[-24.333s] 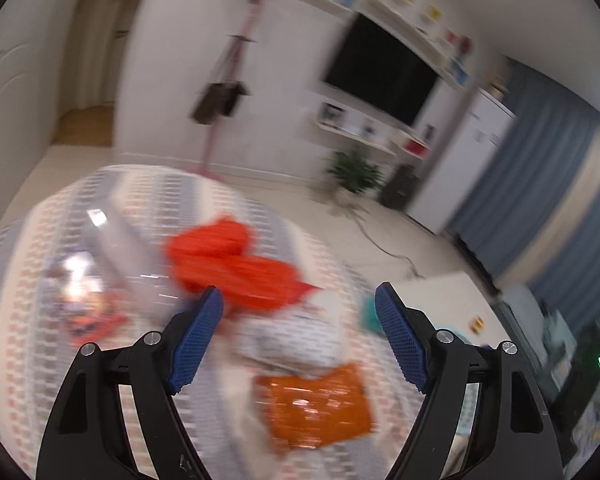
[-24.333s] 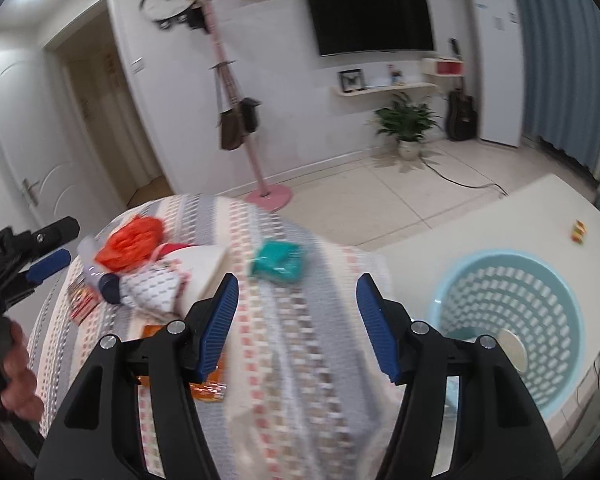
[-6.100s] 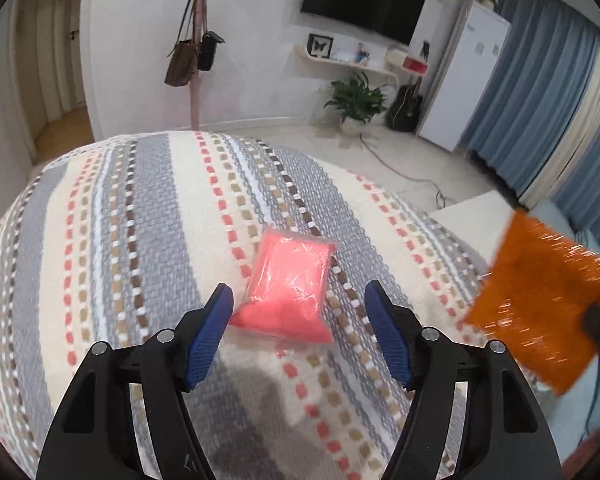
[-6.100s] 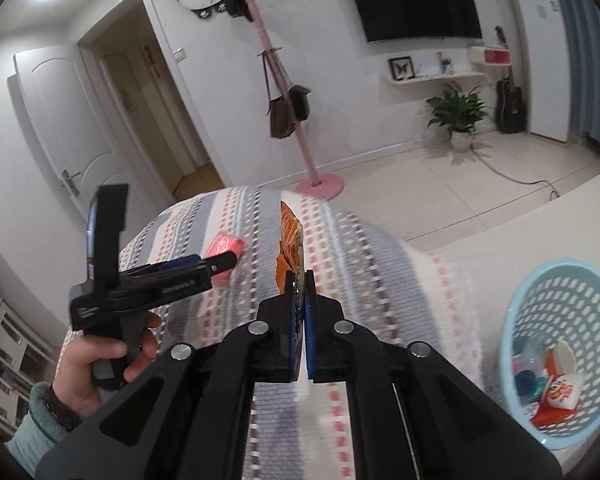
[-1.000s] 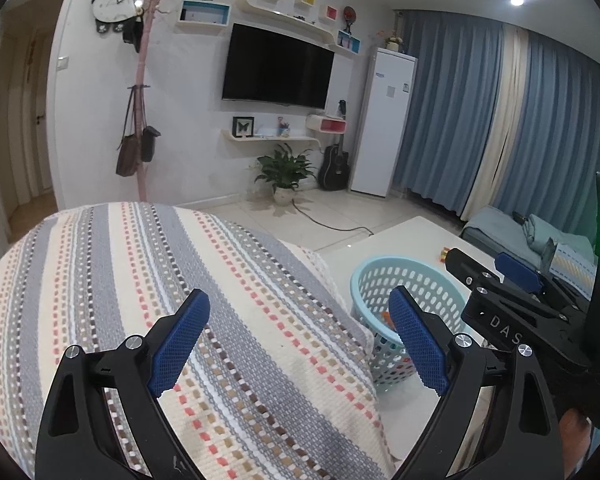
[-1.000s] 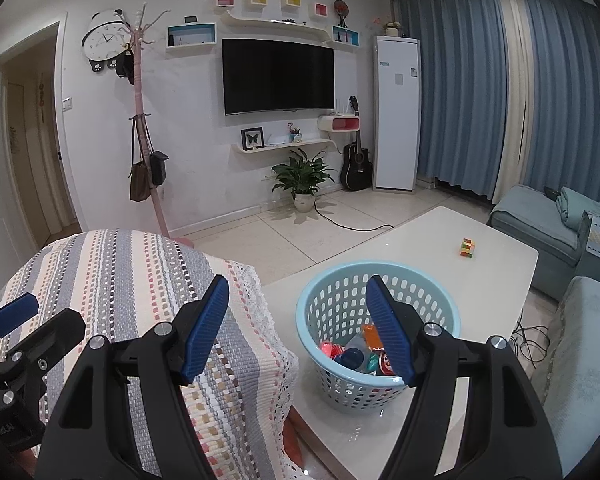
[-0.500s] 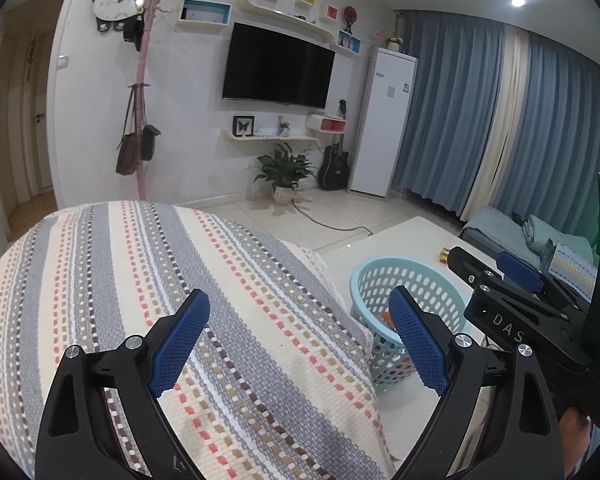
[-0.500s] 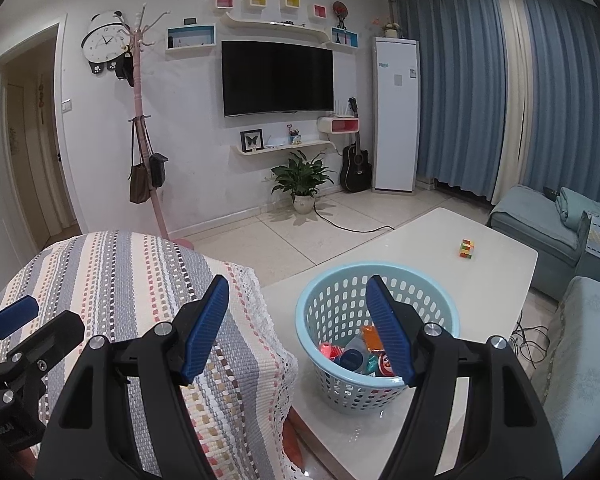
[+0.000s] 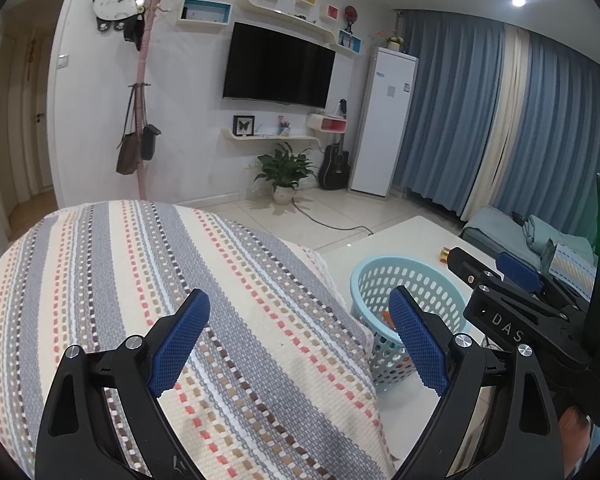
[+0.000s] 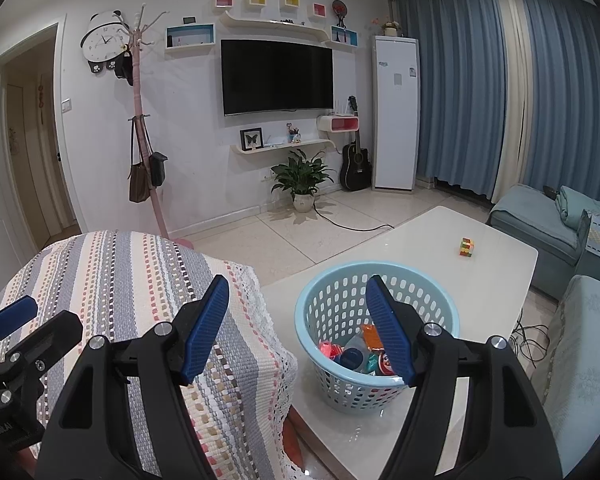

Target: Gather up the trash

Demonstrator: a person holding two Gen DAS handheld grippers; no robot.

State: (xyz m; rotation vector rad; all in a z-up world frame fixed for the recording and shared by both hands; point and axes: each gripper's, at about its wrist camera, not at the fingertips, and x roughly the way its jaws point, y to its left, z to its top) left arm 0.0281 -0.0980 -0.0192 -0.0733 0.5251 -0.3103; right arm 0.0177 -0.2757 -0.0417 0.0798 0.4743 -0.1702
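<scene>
Both tools are empty: the left gripper (image 9: 296,336) and the right gripper (image 10: 298,326) hold their jaws spread wide. The trash (image 10: 358,354) lies inside the blue basket (image 10: 312,304), at 5 o'clock in the right wrist view. The striped cloth (image 9: 120,264) shows no remaining litter, so collection appears complete. The next move is judged a final check only. A small cube (image 10: 466,247) sits on the white table (image 10: 420,240) at 2 o'clock, well apart from the basket. Nothing obstructs either gripper.
</scene>
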